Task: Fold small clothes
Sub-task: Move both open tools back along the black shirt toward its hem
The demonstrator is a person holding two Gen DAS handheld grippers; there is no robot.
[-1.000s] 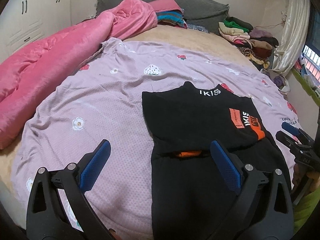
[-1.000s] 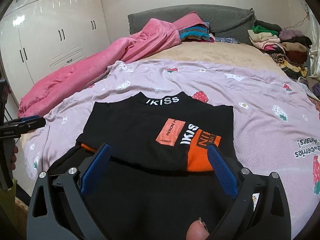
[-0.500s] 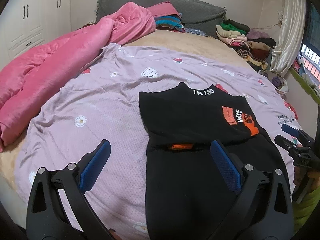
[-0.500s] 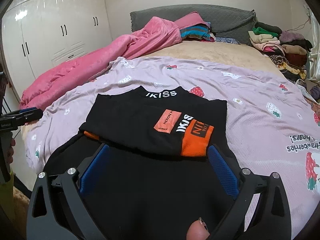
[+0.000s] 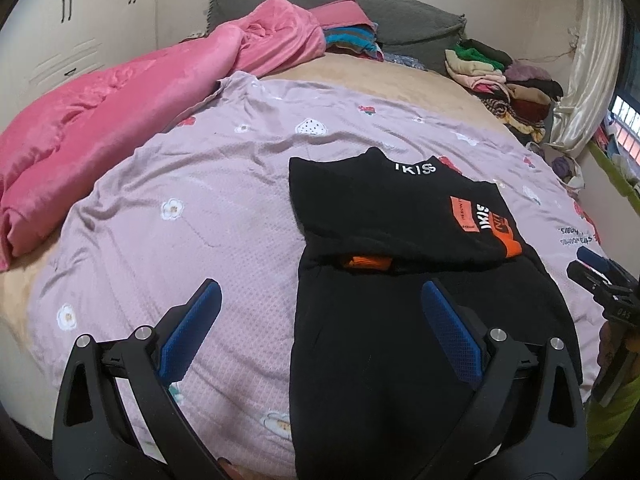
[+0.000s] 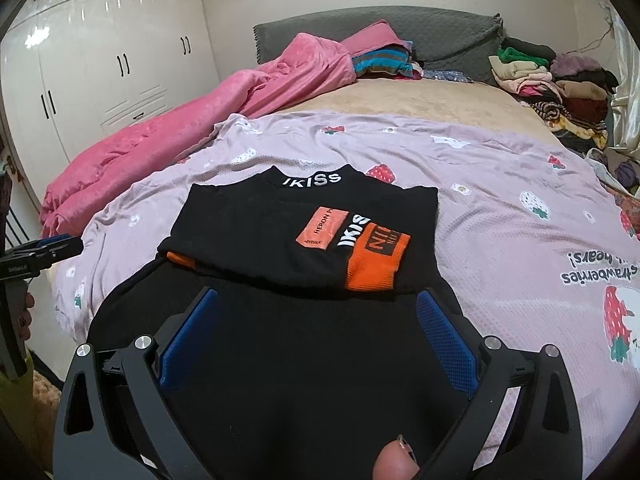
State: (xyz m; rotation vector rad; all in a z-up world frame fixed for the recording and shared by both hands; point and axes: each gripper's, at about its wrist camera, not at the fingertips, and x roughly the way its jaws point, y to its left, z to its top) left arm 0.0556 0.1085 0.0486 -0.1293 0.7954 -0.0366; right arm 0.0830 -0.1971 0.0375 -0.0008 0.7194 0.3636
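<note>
A black shirt (image 6: 304, 236) with orange patches lies partly folded on the lilac strawberry-print sheet (image 6: 500, 184) of the bed. The left hand-held gripper (image 5: 320, 320) hovers spread wide over its left edge, holding nothing. The right hand-held gripper (image 6: 316, 328) hangs equally agape above the shirt's lower half.

You have a bed (image 6: 420, 98) with a tan surface and a grey headboard cover (image 6: 440, 32) at its head edge. A lilac sheet (image 5: 180, 248) printed with flowers and strawberries covers the foot half of the bed, wrinkled. On that sheet, near the foot edge, lies the black garment (image 6: 304, 220), partly folded, its collar toward the head. A pink quilt (image 5: 120, 96) is bunched along the bed's left edge up to the head. A pile of folded clothes (image 6: 552, 80) sits at the head-right corner, and striped clothes (image 6: 380, 62) rest against the headboard cover.
</note>
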